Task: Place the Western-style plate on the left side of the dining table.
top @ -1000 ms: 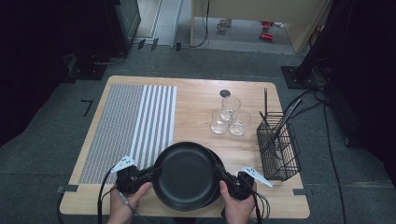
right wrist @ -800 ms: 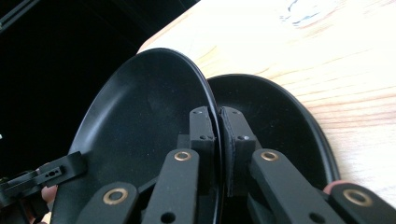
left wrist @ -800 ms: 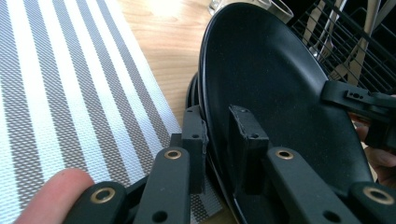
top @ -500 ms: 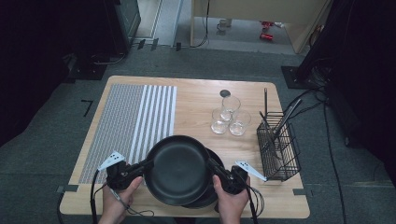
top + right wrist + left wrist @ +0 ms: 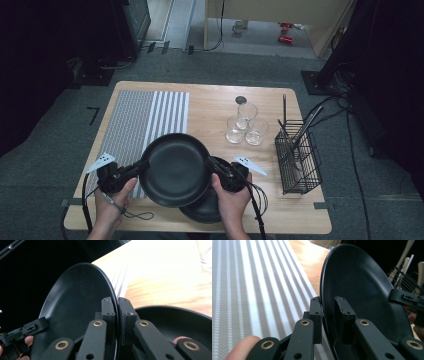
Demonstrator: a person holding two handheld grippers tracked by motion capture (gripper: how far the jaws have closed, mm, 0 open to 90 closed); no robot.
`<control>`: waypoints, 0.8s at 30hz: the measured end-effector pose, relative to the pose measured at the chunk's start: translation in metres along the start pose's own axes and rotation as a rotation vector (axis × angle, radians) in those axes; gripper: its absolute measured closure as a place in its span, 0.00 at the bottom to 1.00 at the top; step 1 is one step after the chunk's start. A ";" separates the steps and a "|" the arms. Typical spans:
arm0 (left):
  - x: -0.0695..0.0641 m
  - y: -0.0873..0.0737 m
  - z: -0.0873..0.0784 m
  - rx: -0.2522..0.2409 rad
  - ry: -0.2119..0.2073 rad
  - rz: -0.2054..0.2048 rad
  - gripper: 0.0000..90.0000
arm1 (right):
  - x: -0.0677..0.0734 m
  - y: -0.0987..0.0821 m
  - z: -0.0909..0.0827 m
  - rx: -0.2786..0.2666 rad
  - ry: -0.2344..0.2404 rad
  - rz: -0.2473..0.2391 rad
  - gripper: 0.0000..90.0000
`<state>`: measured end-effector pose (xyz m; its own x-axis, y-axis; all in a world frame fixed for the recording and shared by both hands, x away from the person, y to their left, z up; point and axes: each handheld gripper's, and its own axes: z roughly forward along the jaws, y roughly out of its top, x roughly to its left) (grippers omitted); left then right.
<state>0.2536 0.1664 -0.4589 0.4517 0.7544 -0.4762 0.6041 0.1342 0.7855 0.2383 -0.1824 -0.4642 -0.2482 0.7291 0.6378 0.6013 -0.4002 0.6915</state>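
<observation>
Two tools pinch one black plate [image 5: 175, 170] by opposite rims: the left tool [image 5: 142, 165] on its left edge, the right tool [image 5: 212, 164] on its right edge. Plate held above the wooden surface [image 5: 215, 107], partly over the striped mat [image 5: 142, 117]; a second black plate [image 5: 205, 210] lies beneath.
</observation>
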 end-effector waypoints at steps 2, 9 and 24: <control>0.006 0.004 -0.001 -0.001 0.007 -0.005 0.87 | 0.004 0.003 0.008 0.007 0.003 0.002 0.94; 0.028 0.021 -0.002 -0.008 0.039 -0.015 0.87 | 0.013 0.010 0.037 0.051 0.020 0.005 0.94; 0.065 0.043 0.001 -0.024 0.059 -0.061 0.87 | 0.026 0.027 0.086 0.098 0.026 -0.003 0.94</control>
<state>0.3092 0.2204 -0.4561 0.3748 0.7806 -0.5001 0.6135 0.1956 0.7651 0.3134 -0.1265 -0.4578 -0.2691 0.7148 0.6455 0.6720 -0.3408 0.6574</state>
